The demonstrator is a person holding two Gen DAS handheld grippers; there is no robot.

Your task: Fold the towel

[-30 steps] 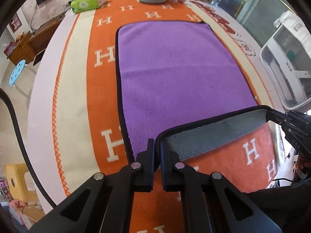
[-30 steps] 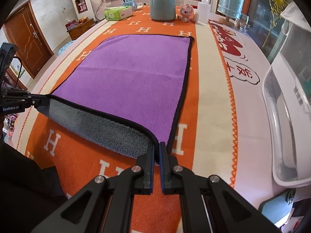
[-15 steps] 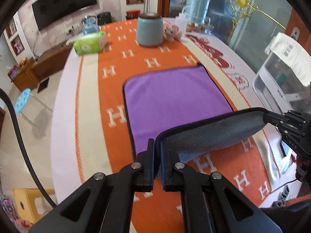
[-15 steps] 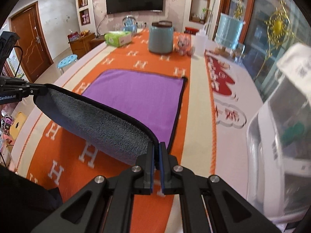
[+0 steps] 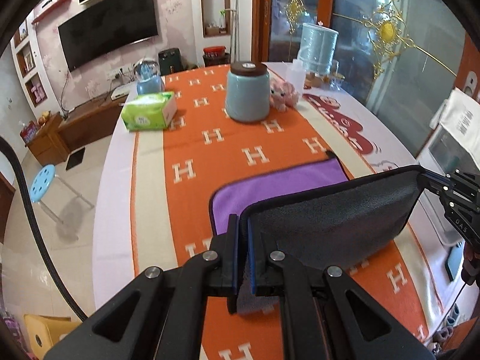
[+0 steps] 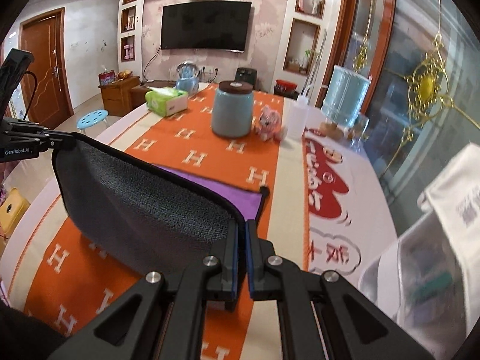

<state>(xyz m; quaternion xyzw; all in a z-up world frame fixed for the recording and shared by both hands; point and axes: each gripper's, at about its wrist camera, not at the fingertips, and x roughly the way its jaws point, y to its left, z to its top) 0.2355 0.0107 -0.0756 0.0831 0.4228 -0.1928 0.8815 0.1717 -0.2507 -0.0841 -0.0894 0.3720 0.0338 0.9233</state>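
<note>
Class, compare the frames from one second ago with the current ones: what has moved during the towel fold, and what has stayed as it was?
Both grippers, left gripper and right gripper, have lifted the towel edge higher and carried it forward, so the grey underside now hides most of the purple face. Nothing was released or newly grasped: each stays shut on its corner. The blue jar and tissue box have not moved on the table.

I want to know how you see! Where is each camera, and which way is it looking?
Left wrist: on the left gripper, facing along the table; shows its fingers clamping the towel and the right gripper.
Right wrist: on the right gripper, facing the same way; shows the left gripper.
Both share: towel, blue jar, tissue box, TV.
</note>
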